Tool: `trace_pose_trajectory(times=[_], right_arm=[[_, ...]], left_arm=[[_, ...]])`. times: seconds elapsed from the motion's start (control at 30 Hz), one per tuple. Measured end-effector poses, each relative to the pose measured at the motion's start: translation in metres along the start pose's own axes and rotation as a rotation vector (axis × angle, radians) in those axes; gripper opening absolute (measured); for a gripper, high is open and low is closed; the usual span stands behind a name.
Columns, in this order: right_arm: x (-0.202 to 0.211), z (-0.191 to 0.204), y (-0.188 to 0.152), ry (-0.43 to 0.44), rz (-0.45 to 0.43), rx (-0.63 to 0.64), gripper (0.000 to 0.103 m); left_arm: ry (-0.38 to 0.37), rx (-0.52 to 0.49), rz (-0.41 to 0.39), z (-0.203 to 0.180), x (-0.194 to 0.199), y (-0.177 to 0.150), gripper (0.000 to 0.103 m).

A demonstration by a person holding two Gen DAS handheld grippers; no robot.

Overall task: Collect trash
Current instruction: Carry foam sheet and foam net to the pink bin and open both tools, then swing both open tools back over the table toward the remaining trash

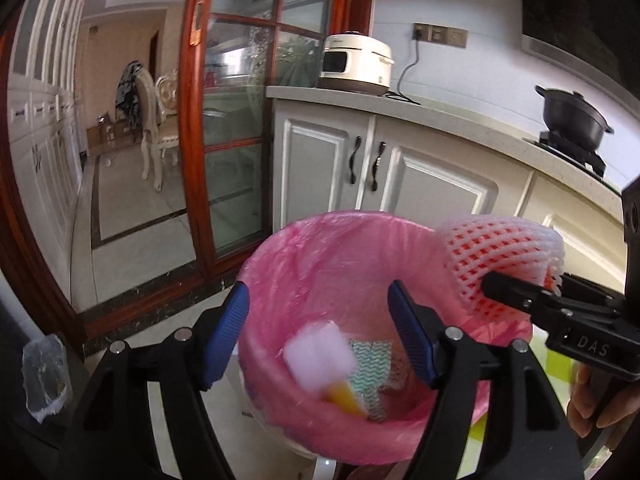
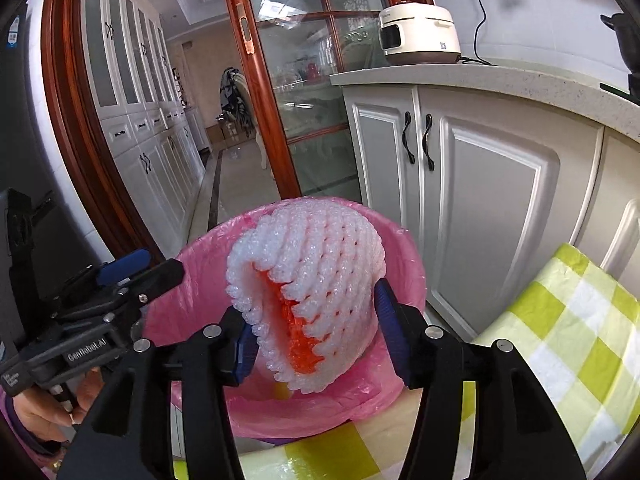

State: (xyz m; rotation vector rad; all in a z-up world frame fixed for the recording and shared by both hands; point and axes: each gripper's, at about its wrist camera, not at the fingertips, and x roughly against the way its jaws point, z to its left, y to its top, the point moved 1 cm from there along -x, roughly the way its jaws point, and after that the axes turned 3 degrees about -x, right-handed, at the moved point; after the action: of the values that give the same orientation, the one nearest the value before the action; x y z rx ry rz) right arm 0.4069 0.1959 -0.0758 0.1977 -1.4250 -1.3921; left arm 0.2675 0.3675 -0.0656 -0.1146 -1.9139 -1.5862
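The left gripper is hanging over the pink-lined bin with its 2 jaws spread and nothing between them — a blurred white wad is sitting below, inside the bin. The right gripper is standing above the same bin, its left pad touching a white-and-orange foam net while the right pad is standing clear — grip released.

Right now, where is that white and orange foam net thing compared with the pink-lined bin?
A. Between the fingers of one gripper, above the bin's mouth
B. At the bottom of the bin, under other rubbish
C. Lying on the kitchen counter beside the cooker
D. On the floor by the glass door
A: the foam net sits between the fingers of the right gripper, over the open pink-lined bin.
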Motion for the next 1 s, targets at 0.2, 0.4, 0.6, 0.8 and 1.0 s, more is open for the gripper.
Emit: trace_pose_trajectory(times=[0.2, 0.4, 0.6, 0.8, 1.0], right_arm=[[0.002, 0.009, 0.004, 0.001, 0.000, 0.034, 0.074], [0.043, 0.012, 0.005, -0.008, -0.057, 0.014, 0.074], [0.116, 0.018, -0.013, -0.040, -0.126, -0.008, 0.078], [0.210, 0.011, -0.063, -0.114, -0.197, -0.080, 0.085], [0.281, -0.008, -0.118, -0.226, -0.223, -0.106, 0.085]], left_arm=[[0.014, 0.027, -0.013, 0.010, 0.021, -0.005, 0.073], [0.019, 0.050, -0.043, 0.015, 0.061, -0.012, 0.075], [-0.026, 0.012, -0.095, -0.007, 0.116, -0.024, 0.092], [-0.108, -0.056, -0.133, -0.057, 0.173, -0.048, 0.098], [-0.180, -0.089, -0.139, -0.113, 0.207, -0.078, 0.098]])
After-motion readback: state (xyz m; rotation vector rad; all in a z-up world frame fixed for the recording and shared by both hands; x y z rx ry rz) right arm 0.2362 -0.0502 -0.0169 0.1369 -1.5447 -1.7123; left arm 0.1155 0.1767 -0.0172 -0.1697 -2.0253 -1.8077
